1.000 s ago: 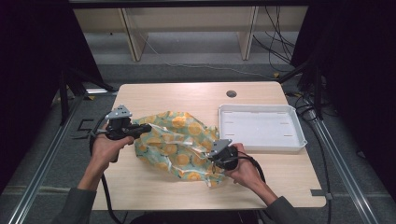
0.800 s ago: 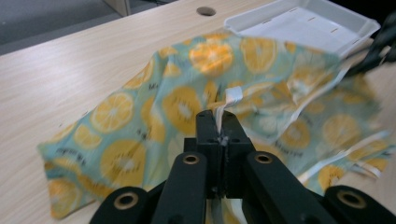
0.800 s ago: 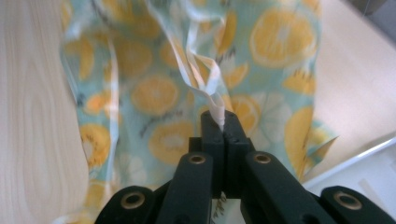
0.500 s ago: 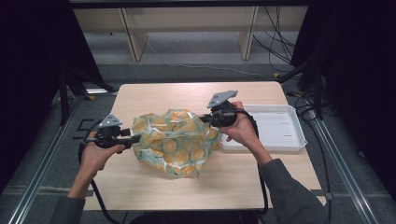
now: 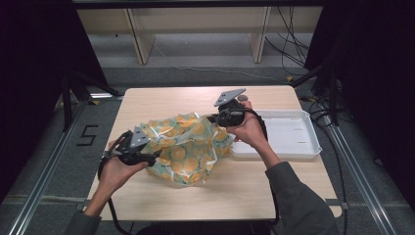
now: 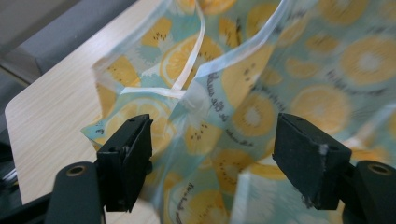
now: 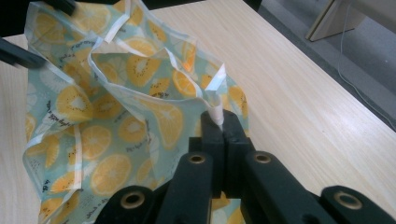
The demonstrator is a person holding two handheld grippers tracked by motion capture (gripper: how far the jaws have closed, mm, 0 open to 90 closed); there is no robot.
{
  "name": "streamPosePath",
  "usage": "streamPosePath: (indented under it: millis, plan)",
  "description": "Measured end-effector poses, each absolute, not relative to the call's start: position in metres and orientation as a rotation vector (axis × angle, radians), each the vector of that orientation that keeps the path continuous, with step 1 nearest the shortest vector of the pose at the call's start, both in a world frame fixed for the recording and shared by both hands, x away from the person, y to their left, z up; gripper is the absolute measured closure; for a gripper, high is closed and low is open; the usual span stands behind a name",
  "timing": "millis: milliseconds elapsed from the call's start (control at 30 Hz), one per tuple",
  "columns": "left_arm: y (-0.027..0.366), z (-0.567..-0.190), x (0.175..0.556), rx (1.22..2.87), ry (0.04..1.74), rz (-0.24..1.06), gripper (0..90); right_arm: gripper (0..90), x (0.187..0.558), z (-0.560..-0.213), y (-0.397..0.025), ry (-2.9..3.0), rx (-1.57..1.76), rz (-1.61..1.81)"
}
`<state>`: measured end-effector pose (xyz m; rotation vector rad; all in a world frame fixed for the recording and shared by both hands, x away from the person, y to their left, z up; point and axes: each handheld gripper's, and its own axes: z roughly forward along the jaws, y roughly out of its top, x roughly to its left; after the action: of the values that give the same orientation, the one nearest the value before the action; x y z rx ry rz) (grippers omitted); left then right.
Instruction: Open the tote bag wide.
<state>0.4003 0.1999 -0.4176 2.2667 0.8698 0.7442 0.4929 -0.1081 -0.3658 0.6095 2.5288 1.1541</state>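
A large "5" [image 5: 86, 135] was marked on the dark floor, well out beyond the left gripper [image 5: 152, 157] on its outer side. Small dark script ran across the citrus-printed bag [image 6: 261, 93] between that gripper's spread jaws, but it was too blurred to read for certain.

The left gripper [image 5: 155, 157] is held low at the left, its jaws standing wide apart. The right gripper [image 5: 211, 118] is raised farther forward, wrist bent inward, its jaws pressed tightly together.
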Motion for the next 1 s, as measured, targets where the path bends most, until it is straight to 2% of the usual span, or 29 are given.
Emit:
streamPosePath:
  millis: [100, 133, 167, 233, 267, 300, 367, 567, 767, 800, 833, 933, 1000]
  plan:
    - [0.186, -0.431, 0.414, 2.321, 0.853, 0.816, 28.1, 90.0, 0.494, -0.364, -0.109, 2.527, 0.613, 1.163]
    - [0.182, -0.434, 0.420, 2.344, 0.833, 0.833, 34.4, 90.0, 0.495, -0.364, -0.109, 2.507, 0.599, 1.171]
    - [0.181, -0.436, 0.423, 2.354, 0.821, 0.855, 52.7, 90.0, 0.496, -0.363, -0.109, 2.498, 0.595, 1.181]
    - [0.179, -0.437, 0.429, 2.384, 0.788, 0.857, 73.1, 90.0, 0.496, -0.363, -0.109, 2.506, 0.610, 1.179]
    - [0.179, -0.436, 0.432, 2.374, 0.784, 0.854, 73.1, 90.0, 0.497, -0.363, -0.110, 2.505, 0.609, 1.175]
    - [0.180, -0.434, 0.433, 2.378, 0.772, 0.835, 81.2, 90.0, 0.498, -0.364, -0.110, 2.494, 0.605, 1.176]
    - [0.183, -0.426, 0.436, 2.326, 0.782, 0.775, 88.0, 90.0, 0.500, -0.364, -0.113, 2.503, 0.623, 1.157]
    - [0.193, -0.393, 0.448, 2.238, 0.735, 0.696, 89.5, 90.0, 0.517, -0.378, -0.119, 2.450, 0.680, 1.091]
    - [0.193, -0.371, 0.473, 2.157, 0.788, 0.619, 89.5, 87.6, 0.527, -0.393, -0.117, 2.445, 0.767, 1.006]
    - [0.191, -0.370, 0.478, 2.147, 0.811, 0.611, 89.6, 82.3, 0.529, -0.399, -0.115, 2.461, 0.751, 0.972]
    - [0.191, -0.369, 0.482, 2.153, 0.812, 0.611, 89.6, 82.3, 0.529, -0.399, -0.115, 2.461, 0.751, 0.972]
    - [0.189, -0.367, 0.496, 2.181, 0.829, 0.596, 89.6, 63.3, 0.527, -0.403, -0.113, 2.453, 0.765, 0.901]
    - [0.186, -0.368, 0.504, 2.189, 0.851, 0.586, 89.5, 56.6, 0.522, -0.400, -0.113, 2.425, 0.748, 0.903]
